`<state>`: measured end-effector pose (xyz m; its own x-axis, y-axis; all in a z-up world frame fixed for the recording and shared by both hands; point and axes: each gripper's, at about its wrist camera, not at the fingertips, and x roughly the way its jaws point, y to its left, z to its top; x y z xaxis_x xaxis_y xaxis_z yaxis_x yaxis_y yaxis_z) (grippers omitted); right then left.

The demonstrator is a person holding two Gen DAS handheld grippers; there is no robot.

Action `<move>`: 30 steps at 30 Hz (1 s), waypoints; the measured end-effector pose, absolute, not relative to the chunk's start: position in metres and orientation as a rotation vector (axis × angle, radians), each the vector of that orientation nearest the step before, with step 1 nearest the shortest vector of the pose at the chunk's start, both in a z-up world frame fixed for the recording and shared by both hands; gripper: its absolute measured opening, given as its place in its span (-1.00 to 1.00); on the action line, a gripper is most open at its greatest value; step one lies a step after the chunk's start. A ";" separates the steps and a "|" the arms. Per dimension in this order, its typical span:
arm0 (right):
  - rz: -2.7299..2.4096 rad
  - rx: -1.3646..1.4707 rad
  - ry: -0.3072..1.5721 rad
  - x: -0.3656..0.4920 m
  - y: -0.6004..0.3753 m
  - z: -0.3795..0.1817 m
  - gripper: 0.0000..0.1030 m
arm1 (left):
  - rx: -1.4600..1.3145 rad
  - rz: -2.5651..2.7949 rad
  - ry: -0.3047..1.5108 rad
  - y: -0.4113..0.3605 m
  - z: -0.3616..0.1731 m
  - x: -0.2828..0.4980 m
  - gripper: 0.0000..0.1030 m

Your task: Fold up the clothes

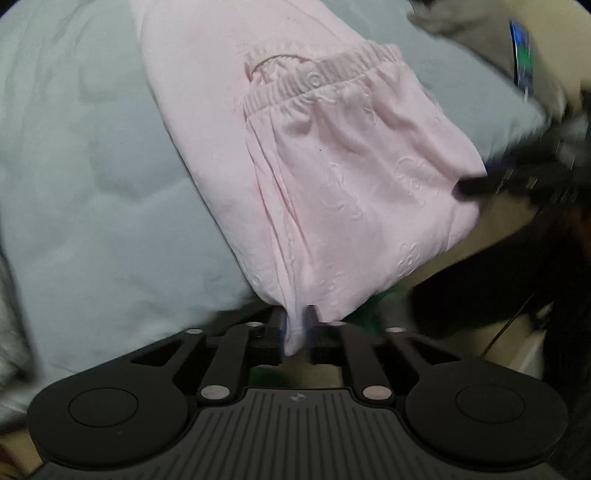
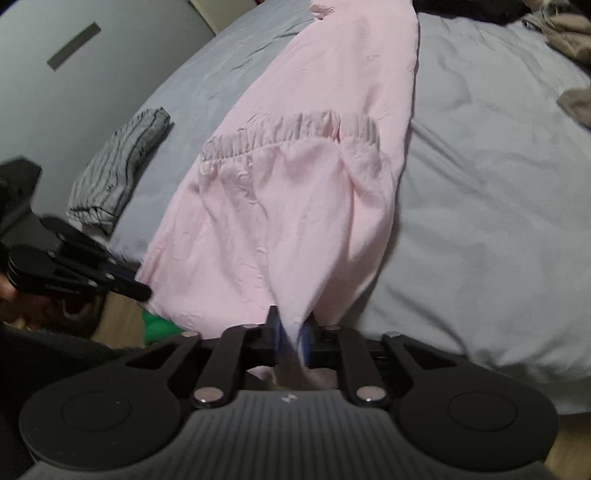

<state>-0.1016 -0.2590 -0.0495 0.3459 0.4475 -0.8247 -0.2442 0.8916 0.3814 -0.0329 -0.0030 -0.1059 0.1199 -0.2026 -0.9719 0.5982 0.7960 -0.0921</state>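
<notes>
Pale pink pants [image 1: 332, 177] with a gathered elastic waistband lie doubled over on a light grey bed [image 1: 92, 166], their near fold hanging past the bed edge. My left gripper [image 1: 295, 325] is shut on the near fold at one corner. My right gripper [image 2: 291, 328] is shut on the other corner of the same pants [image 2: 295, 192]. The right gripper also shows in the left wrist view [image 1: 476, 186] at the fabric's right edge, and the left gripper shows in the right wrist view [image 2: 140, 291] at the fabric's left edge.
A folded grey striped garment [image 2: 118, 170] lies on the bed [image 2: 498, 184] to the left of the pants. More loose clothes [image 2: 565, 33] sit at the far right. Something green [image 2: 159, 328] lies on the wooden floor below the bed edge.
</notes>
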 end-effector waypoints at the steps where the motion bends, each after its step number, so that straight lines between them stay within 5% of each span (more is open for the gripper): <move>1: 0.439 0.182 1.107 -0.100 -0.261 -0.045 0.06 | 0.411 -0.585 1.303 -0.005 -0.100 -0.032 -0.46; 5: 0.404 0.162 1.032 -0.079 -0.270 -0.033 0.08 | 0.365 -0.608 1.174 -0.001 -0.070 -0.015 -0.09; 13: 0.448 0.133 0.931 -0.028 -0.266 -0.048 0.15 | 0.240 -0.692 1.038 -0.029 -0.078 0.028 -0.09; 22: 0.505 0.079 0.958 -0.008 -0.257 -0.069 0.36 | 0.171 -0.732 1.121 -0.030 -0.106 0.050 -0.09; 30: 0.459 0.111 0.997 -0.004 -0.269 -0.080 0.37 | 0.121 -0.720 1.155 -0.029 -0.120 0.060 -0.09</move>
